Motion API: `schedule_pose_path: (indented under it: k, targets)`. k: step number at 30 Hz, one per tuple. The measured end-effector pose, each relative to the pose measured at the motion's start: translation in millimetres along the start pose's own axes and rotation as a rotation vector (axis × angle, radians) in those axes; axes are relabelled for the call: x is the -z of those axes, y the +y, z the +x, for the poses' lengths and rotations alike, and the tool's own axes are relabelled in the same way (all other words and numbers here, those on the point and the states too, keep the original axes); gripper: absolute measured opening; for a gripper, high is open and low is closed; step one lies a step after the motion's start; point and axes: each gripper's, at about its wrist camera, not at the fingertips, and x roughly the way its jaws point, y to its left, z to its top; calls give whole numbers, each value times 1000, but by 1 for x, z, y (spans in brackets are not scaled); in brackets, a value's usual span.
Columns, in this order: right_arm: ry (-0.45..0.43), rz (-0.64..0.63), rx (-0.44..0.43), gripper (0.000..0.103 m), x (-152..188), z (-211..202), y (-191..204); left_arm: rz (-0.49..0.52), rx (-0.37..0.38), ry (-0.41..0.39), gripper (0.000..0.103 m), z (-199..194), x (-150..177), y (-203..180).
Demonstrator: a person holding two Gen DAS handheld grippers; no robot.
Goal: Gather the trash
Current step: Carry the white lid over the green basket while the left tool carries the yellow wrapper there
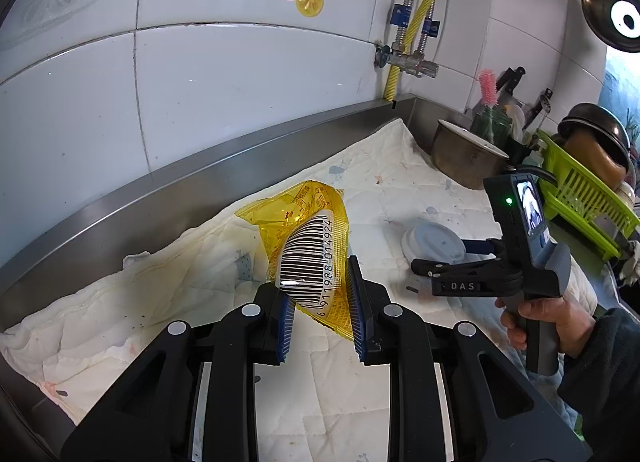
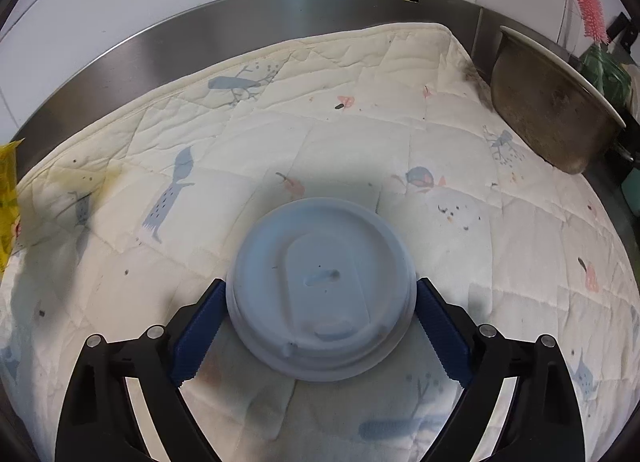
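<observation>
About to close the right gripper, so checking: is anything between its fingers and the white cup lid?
Nothing visible. The white cup lid lies on the quilted cloth between the right gripper fingers, no other object near them.

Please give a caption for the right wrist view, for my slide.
Right tool straddles a white cup lid lying on the quilted cloth.

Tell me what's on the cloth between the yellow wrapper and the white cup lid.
Nothing: in the left wrist view only bare quilted cloth lies between the yellow wrapper and the white cup lid.

Yellow wrapper [image 2: 8,198] cut off by left edge; print unreadable.
</observation>
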Motion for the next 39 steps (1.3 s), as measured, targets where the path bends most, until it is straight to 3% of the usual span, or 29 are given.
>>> schedule_pose_path:
  k: [11,20,24,28,34,39]
  targets:
    - [-63,16,-71,89,54,-77,-9,27,38,-5,23,-20,10,-30]
    - [-152,75,-55,89,157,-187,-35,103,139,-5,23,-49,26,-98]
    - [-161,150,0,89,221,-228,-70,166,196,-8,23,-64,39,-140]
    - [-138,228,113,89,285,-254,-112,210,281,7,23,-75,55,-184]
    - [-58,325,247,90,358,-262,-162,301,387,42,23,-83,88,-255]
    - [-20,428,252,90,393,-251,-195,357,456,104,23,-79,118,-304]
